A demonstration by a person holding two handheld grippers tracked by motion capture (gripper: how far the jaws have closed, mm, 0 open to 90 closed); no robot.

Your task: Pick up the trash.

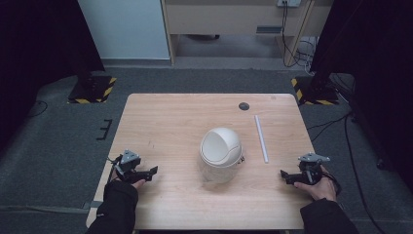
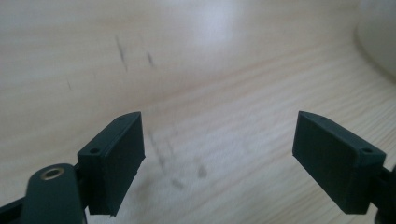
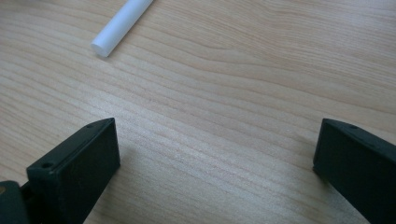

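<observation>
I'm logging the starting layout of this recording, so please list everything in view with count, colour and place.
Table: one, light wood, centre of the high view.
Domed bin: one, white, with a rounded swing lid, near the table's middle.
Rod: one, white, lying flat to the right of the bin, apart from it.
Round disc: one, dark, set near the table's far edge.
Stand bases: two, black with yellow-black stripes, on the grey floor beyond the far corners.
Cables: several, black, on the floor at far right.
Left gripper: one, black, open, near the left edge.
Right gripper: one, black, open, near the right edge.
</observation>
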